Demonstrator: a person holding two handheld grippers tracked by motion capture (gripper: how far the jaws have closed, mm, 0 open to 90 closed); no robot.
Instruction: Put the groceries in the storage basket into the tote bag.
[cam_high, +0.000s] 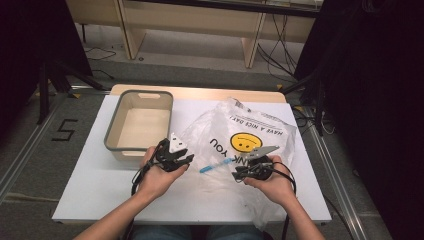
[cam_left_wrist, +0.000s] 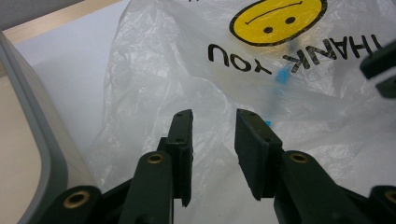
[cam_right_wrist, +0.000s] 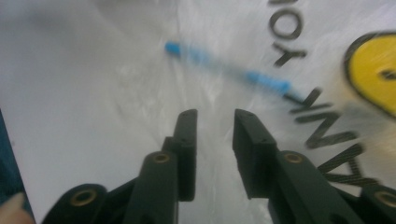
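Left tool (cam_high: 186, 159) and right tool (cam_high: 239, 175): jaws parted, nothing between them, both over the plastic bag (cam_high: 240, 135). Blue pen (cam_high: 216, 165) lies inside the bag, between both tools. Grey bin (cam_high: 139, 125) just left of bag.

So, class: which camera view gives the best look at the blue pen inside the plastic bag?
The right gripper view: the blue pen lies full length there, close ahead of the fingers, though blurred. The high view shows it small, between the two grippers. The left gripper view shows just blue patches through the plastic bag.
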